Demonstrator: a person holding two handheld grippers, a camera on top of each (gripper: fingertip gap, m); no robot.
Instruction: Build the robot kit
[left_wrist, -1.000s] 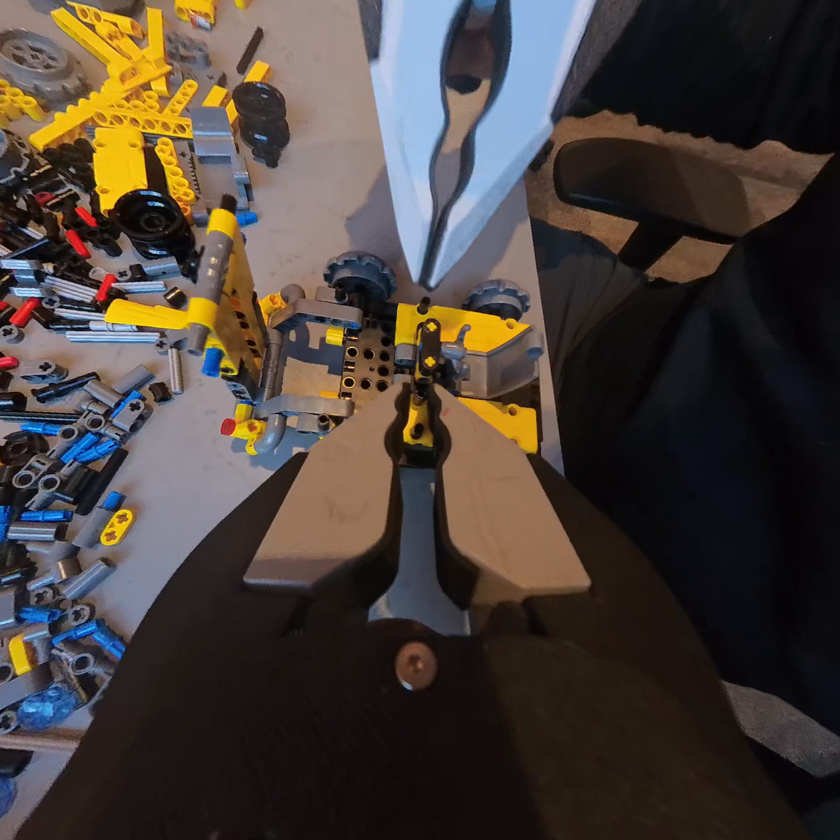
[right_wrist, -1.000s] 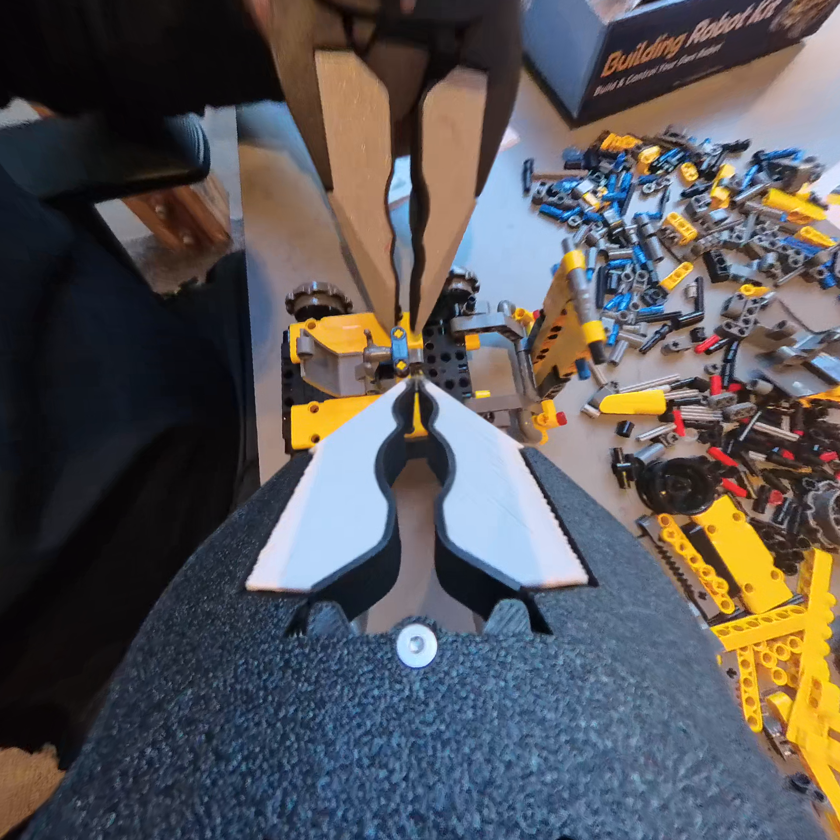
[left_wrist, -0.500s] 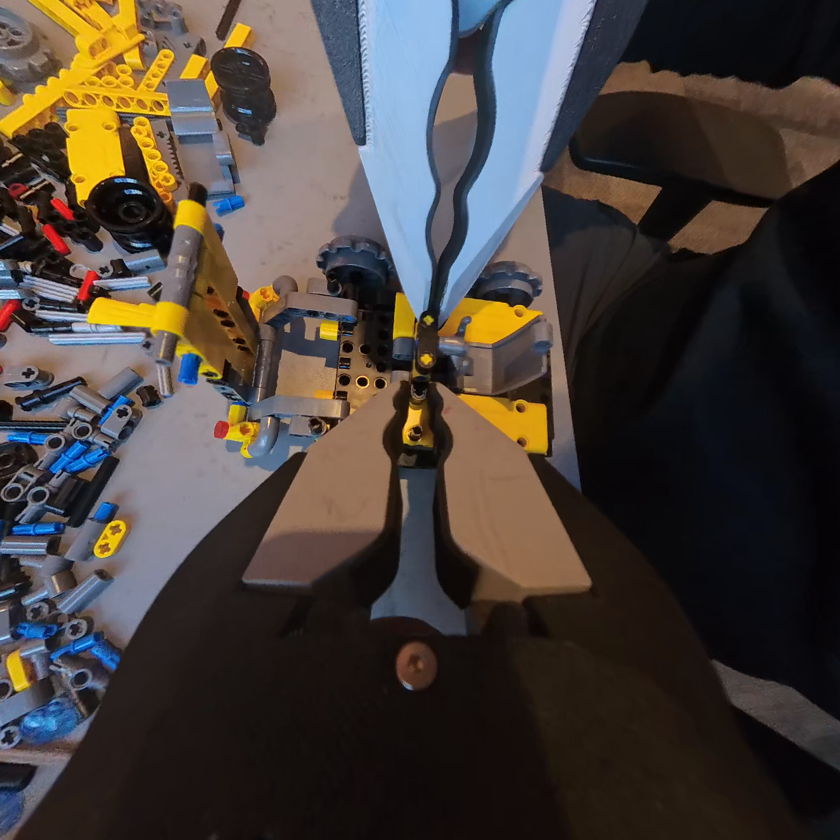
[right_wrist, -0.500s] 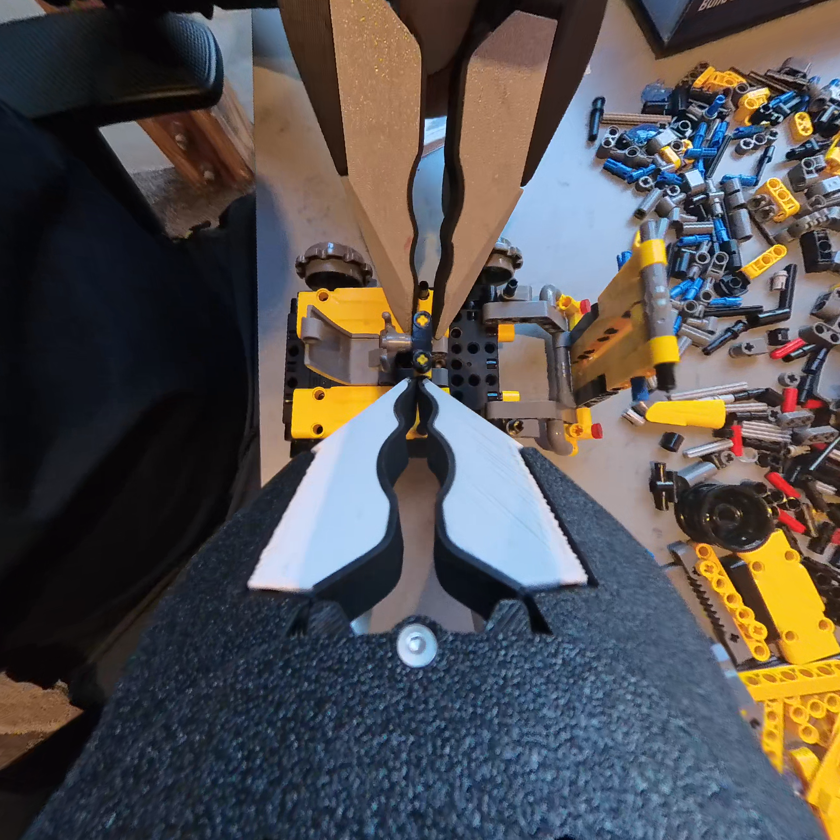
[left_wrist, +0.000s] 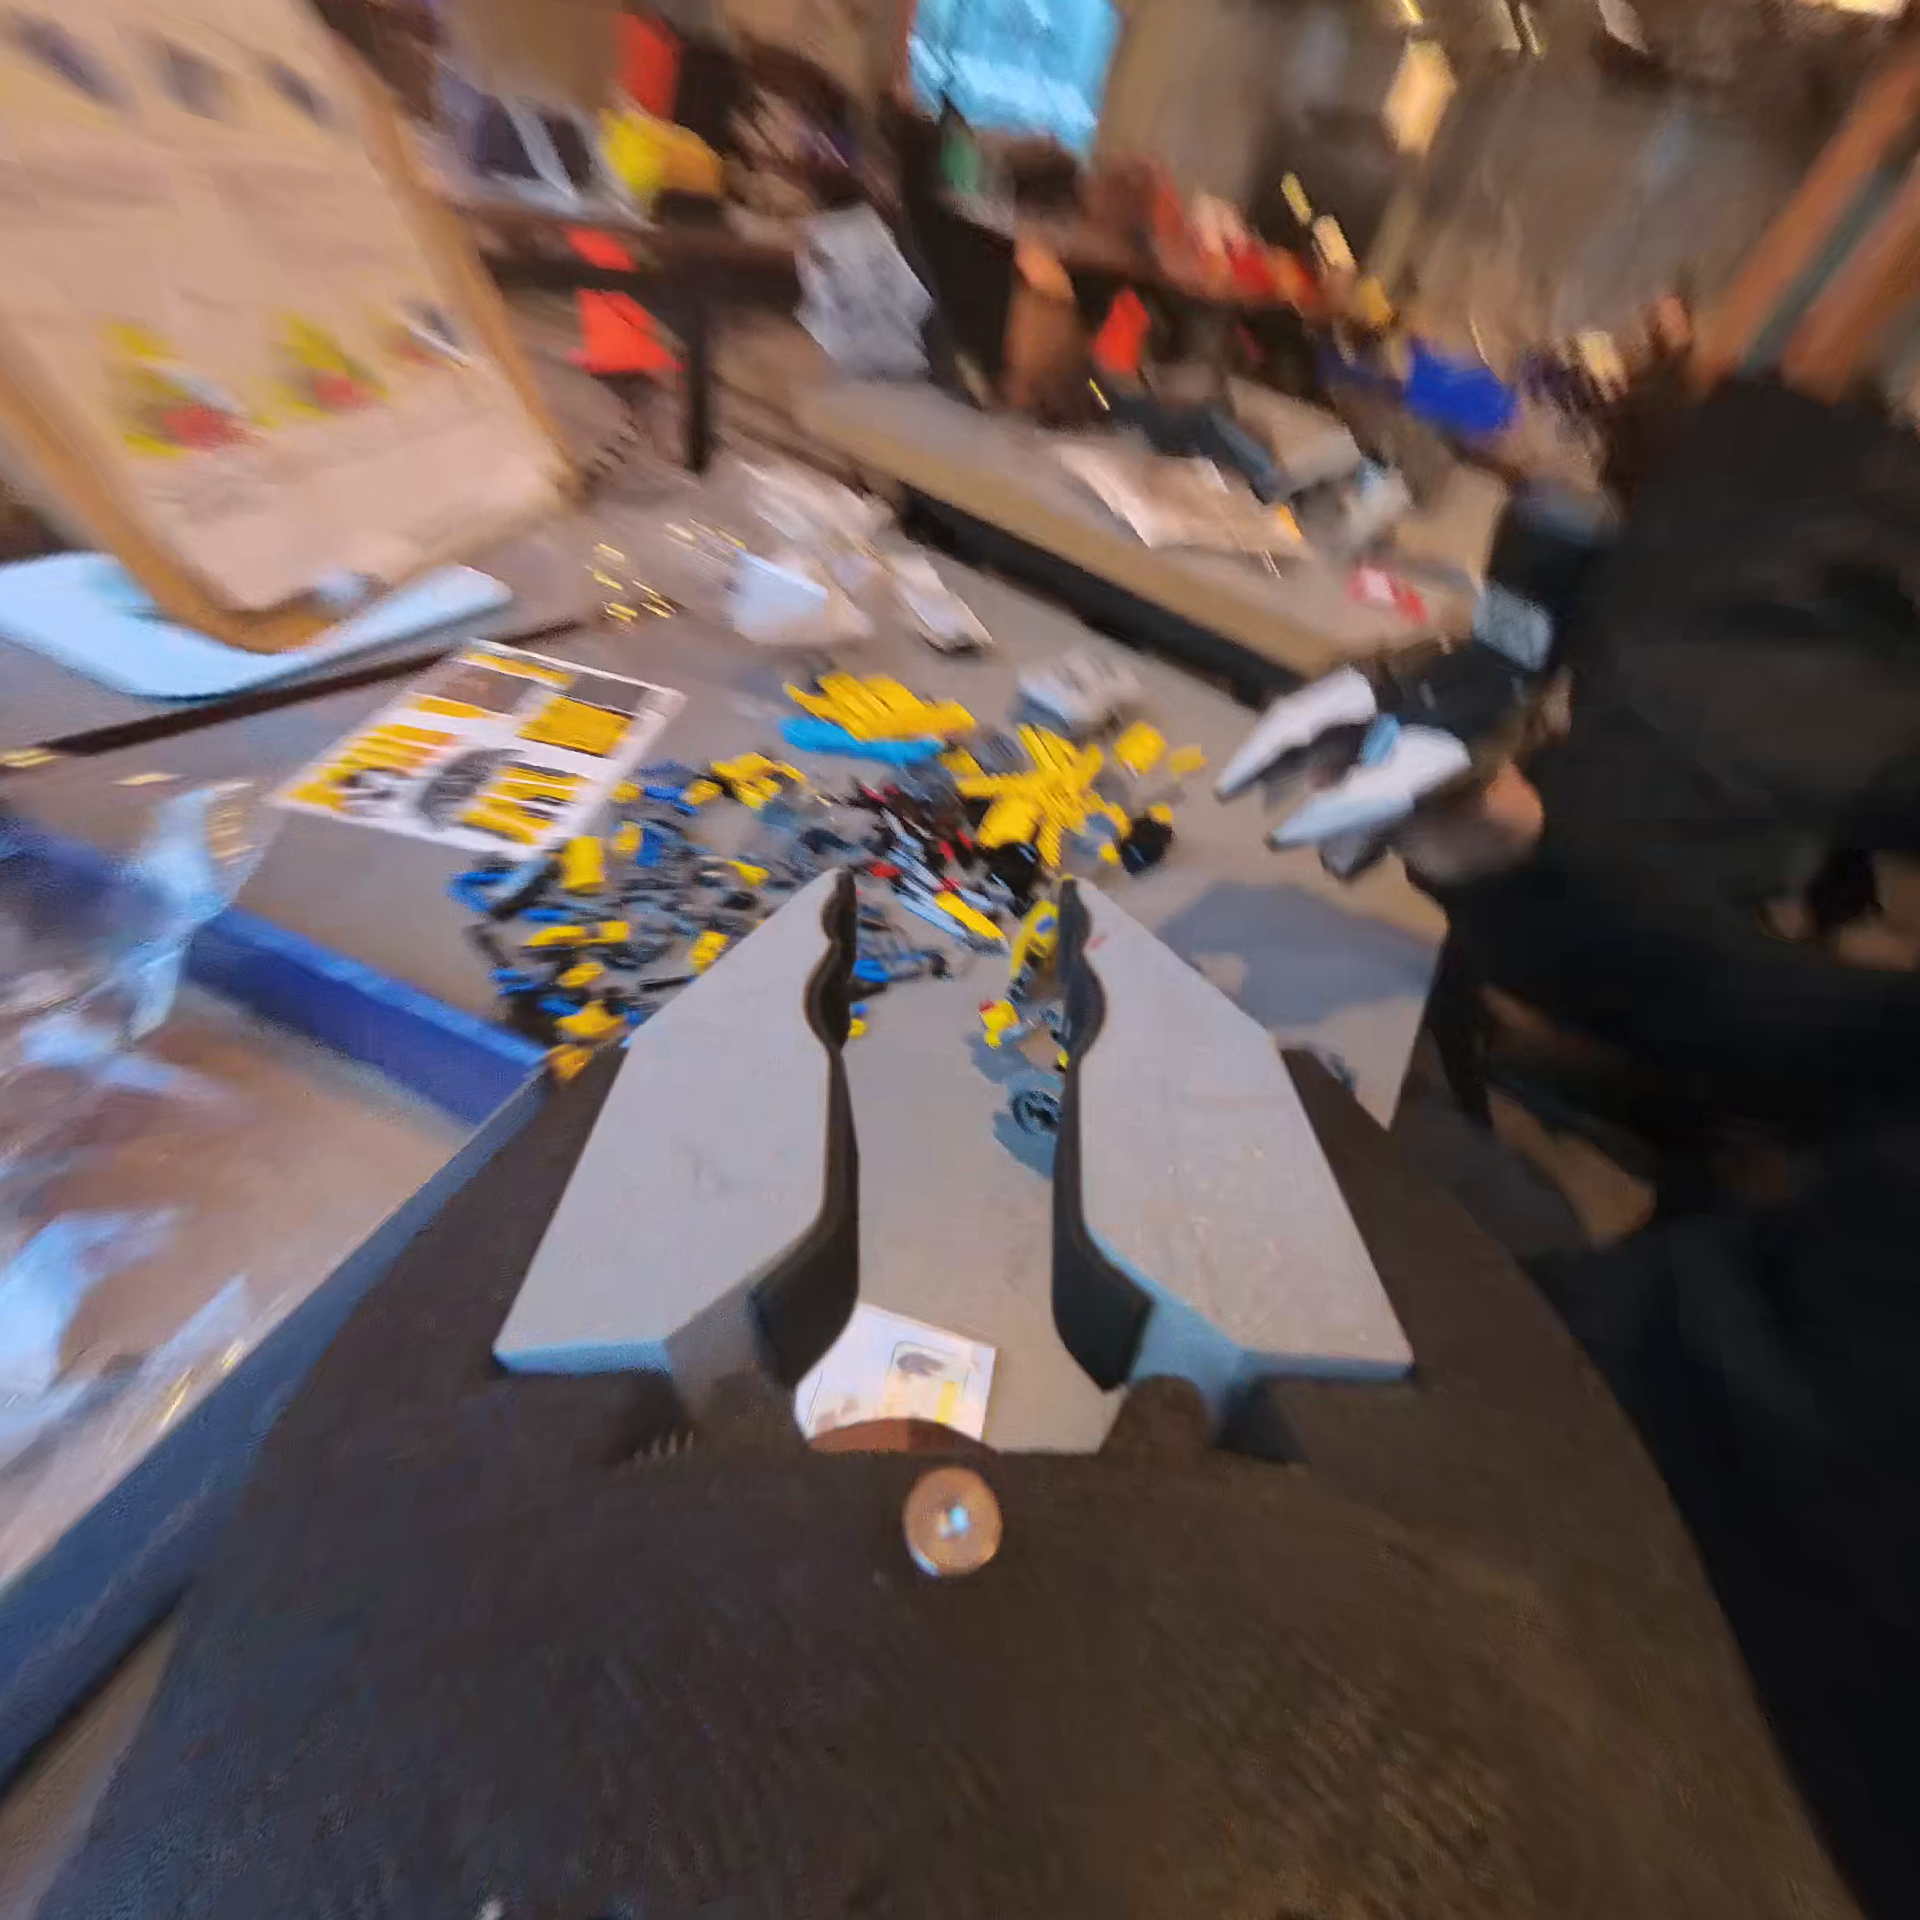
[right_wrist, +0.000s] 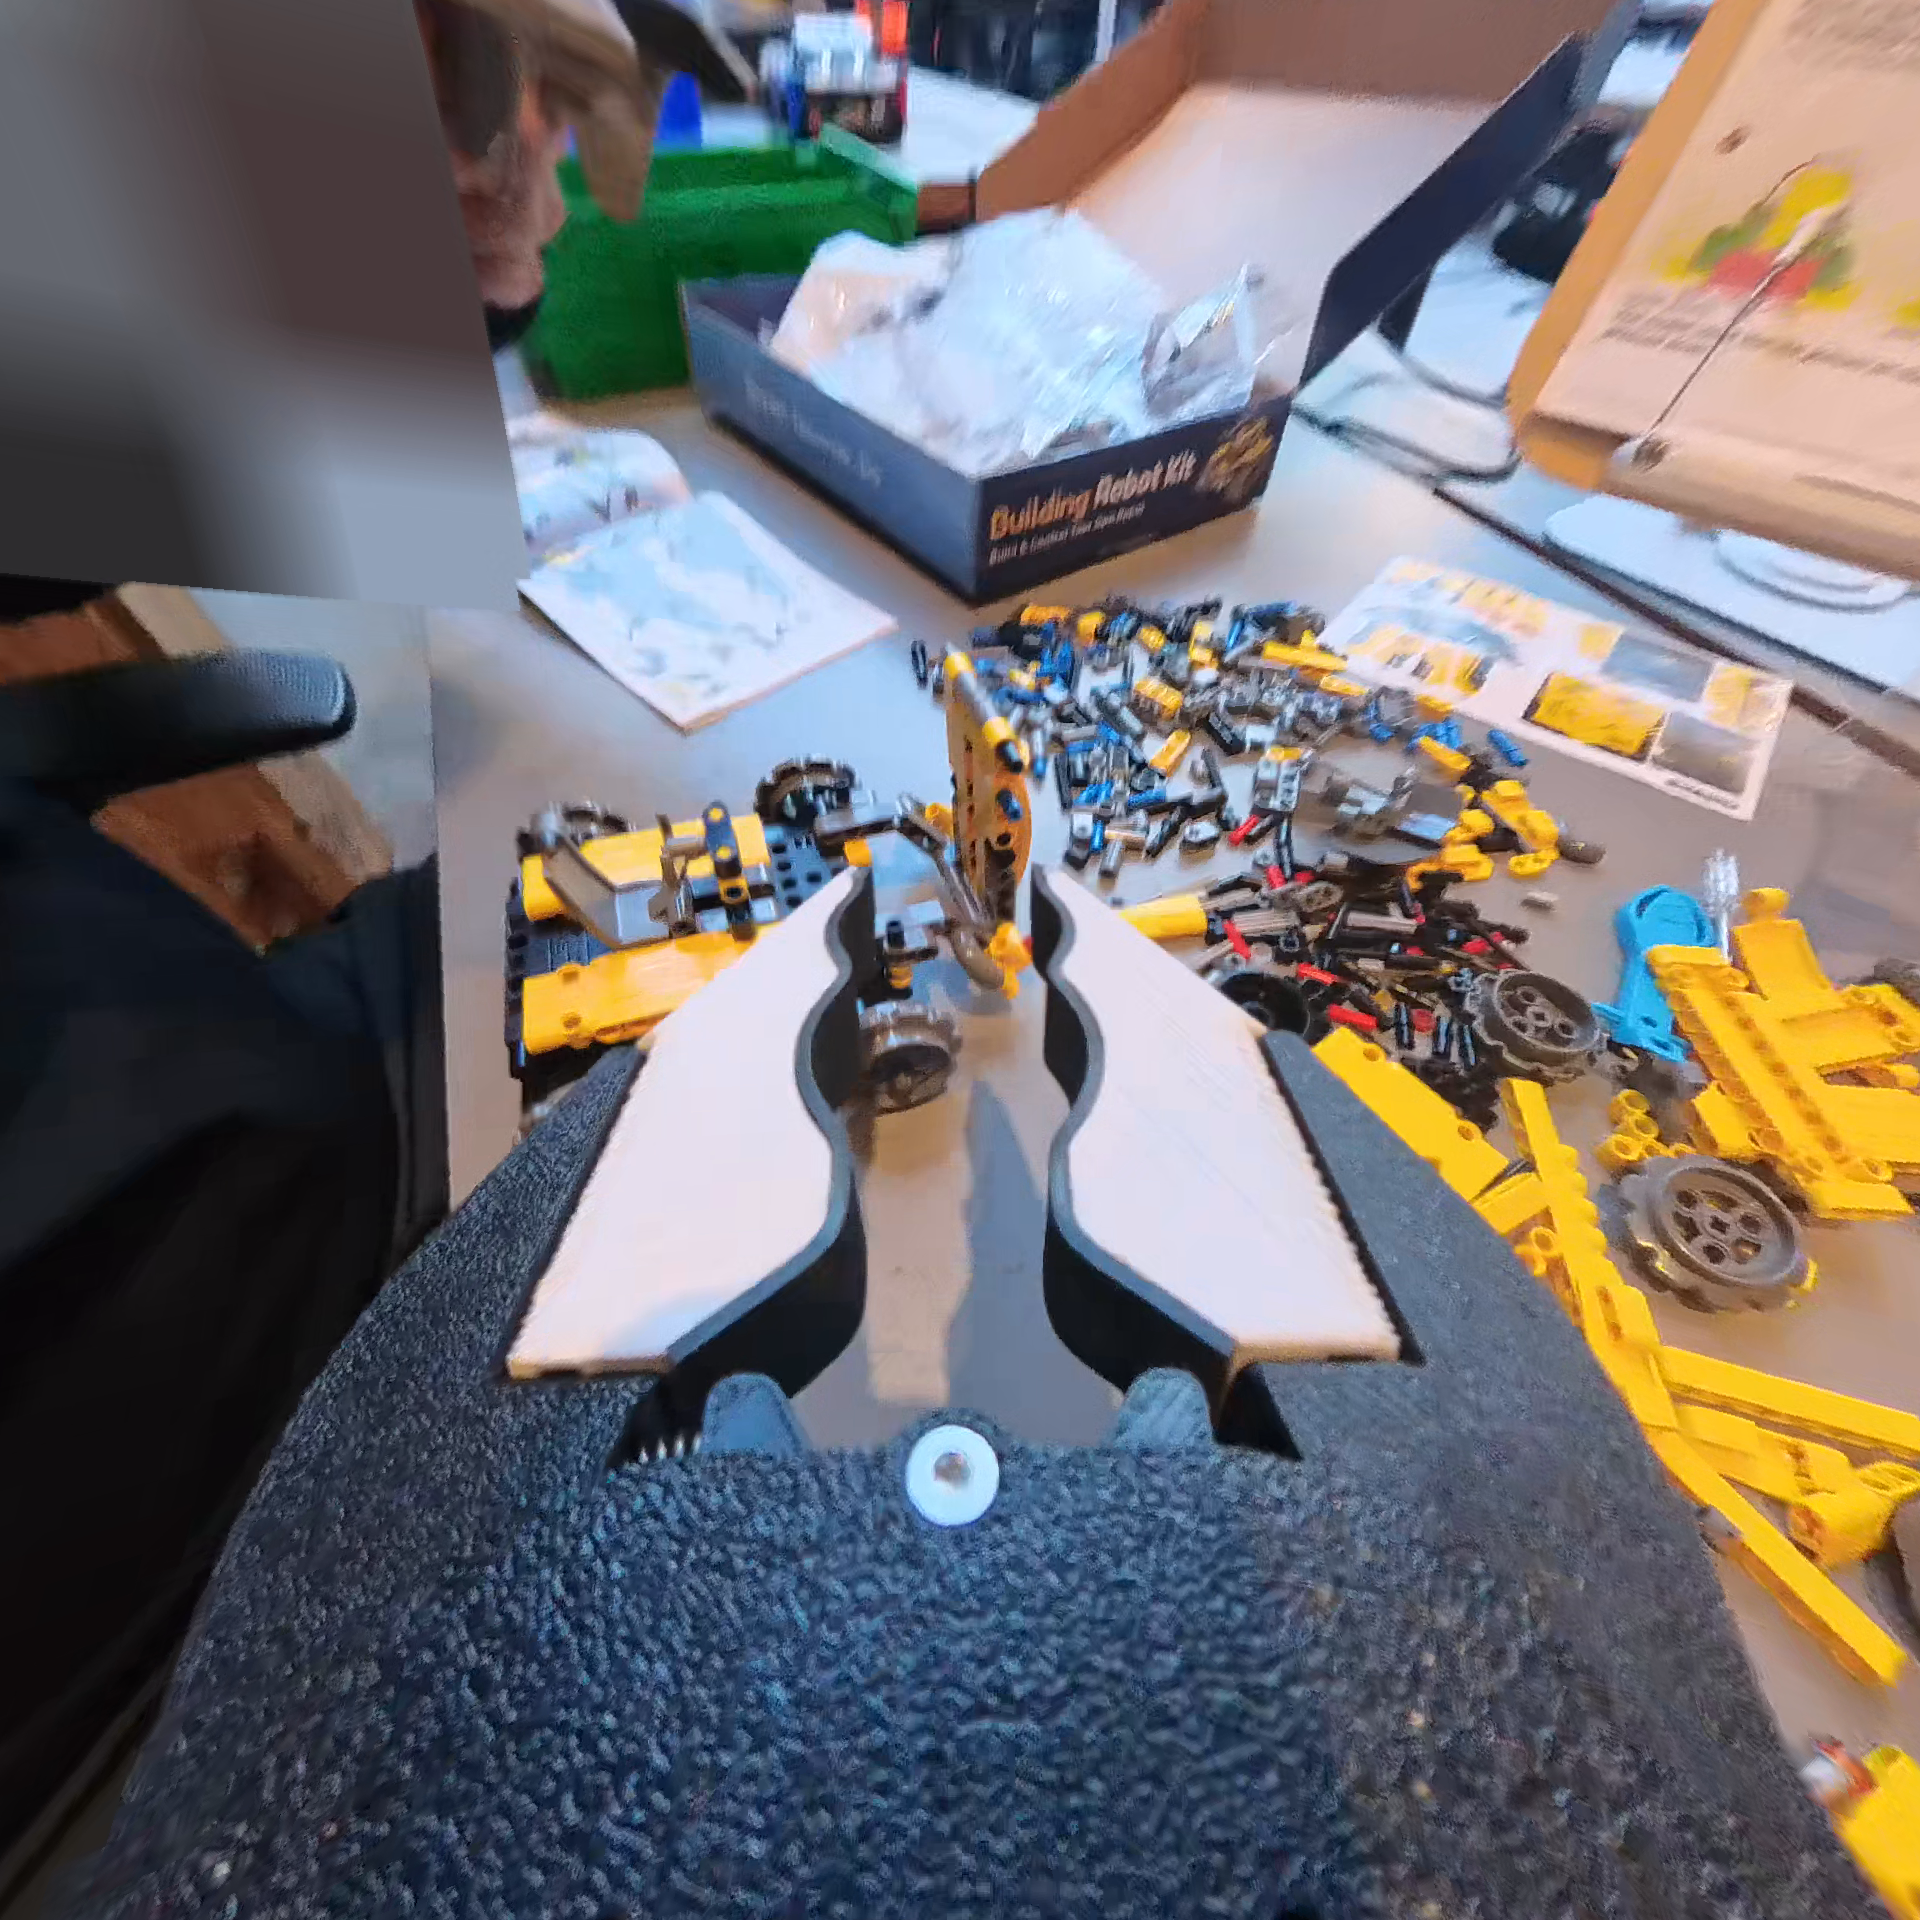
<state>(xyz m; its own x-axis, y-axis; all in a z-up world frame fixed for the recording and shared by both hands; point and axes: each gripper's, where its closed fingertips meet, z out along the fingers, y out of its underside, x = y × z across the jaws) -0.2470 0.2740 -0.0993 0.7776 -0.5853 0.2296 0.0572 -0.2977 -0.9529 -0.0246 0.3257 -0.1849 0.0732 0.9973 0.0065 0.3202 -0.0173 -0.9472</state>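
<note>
A partly built yellow and black brick vehicle (right_wrist: 644, 914) stands on the grey table (right_wrist: 623, 748) near its left edge, with a yellow arm (right_wrist: 982, 800) upright at its front. My right gripper (right_wrist: 951, 883) is open and empty, raised just before the vehicle's front, above a grey toothed wheel (right_wrist: 904, 1049). My left gripper (left_wrist: 956, 894) is open and empty, held high and back from the table; this view is blurred. The vehicle (left_wrist: 1029, 956) shows dimly between its fingers. The right gripper (left_wrist: 1340, 758) shows open at the far right there.
A pile of loose bricks (right_wrist: 1247, 748) lies right of the vehicle, with yellow beams (right_wrist: 1766, 1039) and grey wheels (right_wrist: 1709, 1236) nearer. A dark open box (right_wrist: 987, 416) holding plastic bags, a booklet (right_wrist: 696, 603) and a printed sheet (right_wrist: 1558, 665) lie behind. A chair armrest (right_wrist: 177, 717) is on the left. My right fingertips sit around 25 cm from my left ones. Measured from the fingertips, the grey toothed wheel (right_wrist: 904, 1049) is 8 cm or so from the right gripper and 25 cm from the left.
Both grippers were shut at the small part on top of the vehicle; both have opened and pulled away. The left swung up and far back; the right drew back and tilted up.
</note>
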